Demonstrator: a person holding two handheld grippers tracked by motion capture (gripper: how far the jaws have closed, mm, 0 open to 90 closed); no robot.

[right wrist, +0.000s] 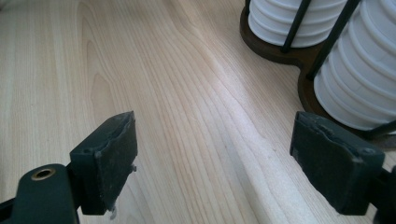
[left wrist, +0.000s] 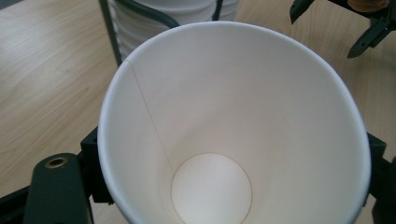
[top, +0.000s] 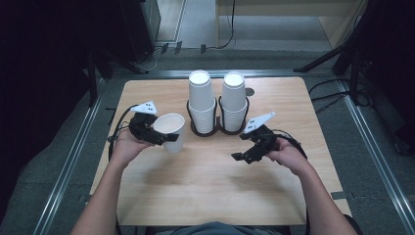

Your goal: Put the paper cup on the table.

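A single white paper cup (top: 171, 130), conical and open-mouthed, is held upright in the jaws of the left gripper (top: 164, 138), over the left half of the pale wooden table (top: 205, 191), just to the left of the cup holder. In the left gripper view the empty white interior of the cup (left wrist: 233, 130), with its side seam and round bottom disc, lies between the two black jaws, which press against its wall on either side; the left gripper is thus closed on the cup at a wide jaw spacing. Whether the cup's base touches the table cannot be told.

Behind and to the right of the cup stands a dark, double-ring wire cup holder (top: 217, 128) with two tall stacks of inverted white paper cups, the left stack (top: 201, 100) and the right stack (top: 234, 99), side by side at the table's far middle. The right gripper view shows the lower rims of these stacks (right wrist: 359, 70) and the brown base of the holder (right wrist: 299, 53).

The right gripper (top: 243, 153), black with a grey three-cornered plate, hangs over the right half of the table, well apart from the cup. Its jaws stand wide apart with bare wood grain between them: open and holding nothing.
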